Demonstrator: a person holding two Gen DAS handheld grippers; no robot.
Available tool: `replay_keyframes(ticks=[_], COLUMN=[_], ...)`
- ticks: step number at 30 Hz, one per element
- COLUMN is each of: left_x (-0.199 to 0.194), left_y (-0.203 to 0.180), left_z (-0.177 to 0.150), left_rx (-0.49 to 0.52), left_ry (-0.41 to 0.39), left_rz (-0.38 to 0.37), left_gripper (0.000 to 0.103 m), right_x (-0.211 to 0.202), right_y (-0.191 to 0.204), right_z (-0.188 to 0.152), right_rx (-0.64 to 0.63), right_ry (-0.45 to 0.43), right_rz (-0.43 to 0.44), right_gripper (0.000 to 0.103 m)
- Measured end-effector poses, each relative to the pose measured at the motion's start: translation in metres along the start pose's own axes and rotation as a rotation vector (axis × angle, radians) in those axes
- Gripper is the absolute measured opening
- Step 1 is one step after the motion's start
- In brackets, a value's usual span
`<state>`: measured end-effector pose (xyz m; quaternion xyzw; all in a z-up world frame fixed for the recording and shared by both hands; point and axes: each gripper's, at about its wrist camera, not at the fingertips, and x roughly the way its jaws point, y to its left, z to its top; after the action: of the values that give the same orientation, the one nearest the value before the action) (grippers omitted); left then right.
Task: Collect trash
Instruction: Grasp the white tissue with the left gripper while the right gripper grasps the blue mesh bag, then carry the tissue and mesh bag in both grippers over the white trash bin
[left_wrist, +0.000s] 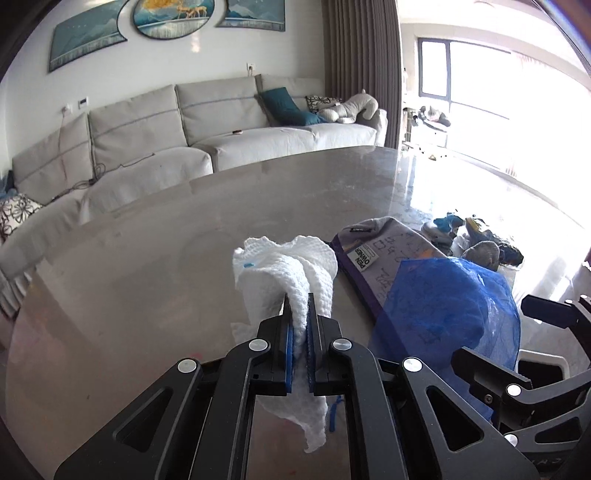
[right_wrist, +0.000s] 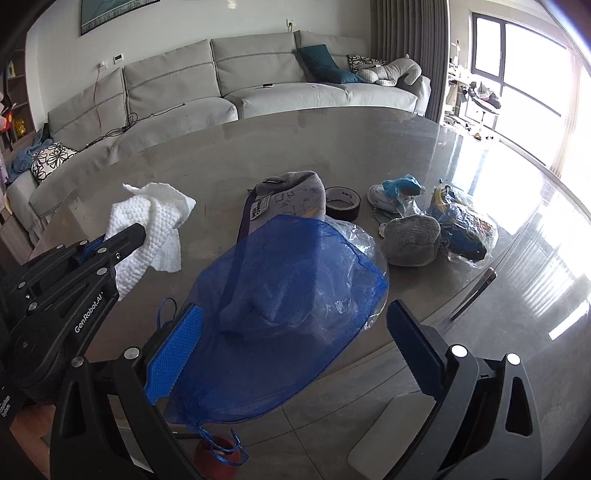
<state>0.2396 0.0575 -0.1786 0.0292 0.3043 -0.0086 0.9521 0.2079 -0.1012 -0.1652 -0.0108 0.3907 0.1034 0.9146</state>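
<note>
A crumpled white waffle-textured paper towel (left_wrist: 291, 280) hangs pinched above the table, beside a blue, seemingly mesh bag (right_wrist: 280, 295).

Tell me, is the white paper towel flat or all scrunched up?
Scrunched up. The white paper towel bunches in folds, pinched in the shut left gripper above the table.

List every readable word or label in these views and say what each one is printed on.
"GenRobot.AI": on the black arm of the left gripper.
"PEN OWNER": white tag on the grey pouch, seen upside down.
Small black tag at the pouch's top edge: too small to read.
Handwritten marks on the pouch: not legible.
</note>
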Motion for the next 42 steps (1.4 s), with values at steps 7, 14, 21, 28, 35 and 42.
replay_keyframes(ticks=[7,14,21,28,35,42], left_x=[0.004,0.003,0.000,-0.020,-0.044,-0.076], left_y=[0.011,0.013,0.014,0.014,-0.012,-0.041], left_z=[0.001,-0.002,-0.003,-0.002,-0.003,-0.001], left_rx=[-0.029,-0.042,-0.049,-0.061,-0.014,0.042], left_ry=[0.020,0.016,-0.001,-0.081,-0.132,-0.183], left_rz=[0.003,0.000,-0.002,-0.003,-0.079,-0.199], left_gripper=[0.005,0.005,0.005,0.005,0.005,0.005], right_x=[0.015,0.017,-0.019,-0.065,-0.097,-0.120], right_y=[0.003,0.008,0.016,0.004,-0.007,-0.028], right_z=[-0.017,-0.027,-0.027,-0.015,-0.015,-0.023], right_rx=[0.070,0.107,0.009,0.012,-0.001,0.036], right_ry=[0.086,0.115,-0.004,-0.097,-0.167,-0.212], right_rz=[0.074,0.180,0.132,0.108,0.043,-0.042], right_gripper=[0.099,0.017,0.002,0.002,0.002,0.002])
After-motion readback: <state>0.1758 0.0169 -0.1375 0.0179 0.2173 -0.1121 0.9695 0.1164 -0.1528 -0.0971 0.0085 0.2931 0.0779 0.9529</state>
